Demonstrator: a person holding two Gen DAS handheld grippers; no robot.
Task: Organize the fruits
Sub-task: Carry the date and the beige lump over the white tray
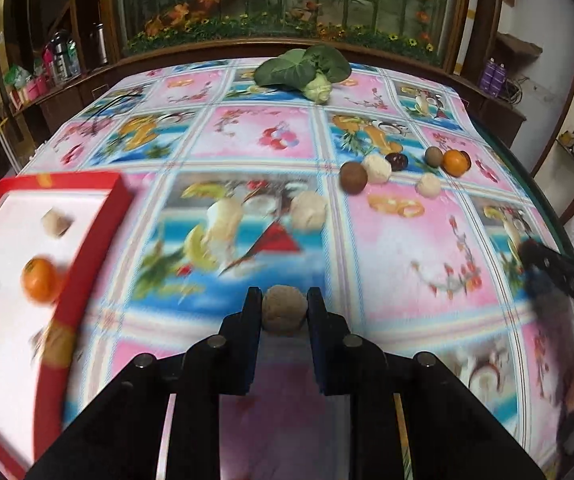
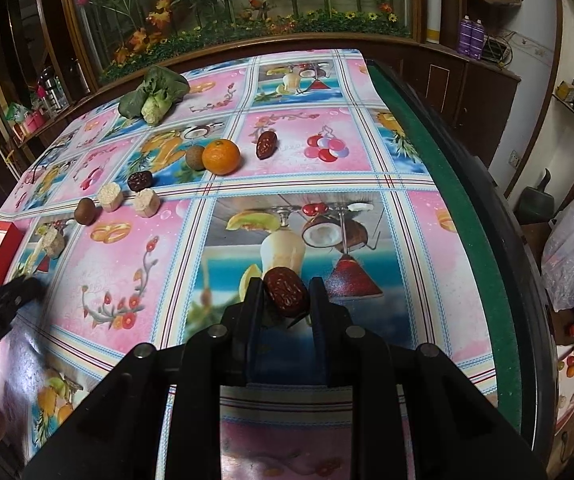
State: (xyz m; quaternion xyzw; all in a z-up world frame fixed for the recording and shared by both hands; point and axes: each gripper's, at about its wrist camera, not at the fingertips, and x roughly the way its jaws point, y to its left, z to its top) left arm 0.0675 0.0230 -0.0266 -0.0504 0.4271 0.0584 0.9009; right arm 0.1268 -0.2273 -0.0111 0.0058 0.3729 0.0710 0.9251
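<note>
Left claw [image 1: 285, 312] is clamped on a tan round fruit [image 1: 284, 310], with the red tray [image 1: 99, 216] off to its left, presumably its destination. Right claw [image 2: 287, 300] grips a dark red date [image 2: 285, 290]; loose fruits [image 2: 221, 156] lie ahead-left on the worktop [image 2: 367, 152].

We see a table [image 2: 439, 184] under a fruit-print cloth; left of the orange [image 2: 221, 156] lie dates, pale chunks, a red tray [image 1: 87, 236].

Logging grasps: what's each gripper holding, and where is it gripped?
Left gripper pinches a tan round fruit across its sides; right gripper pinches a red date across its middle.
</note>
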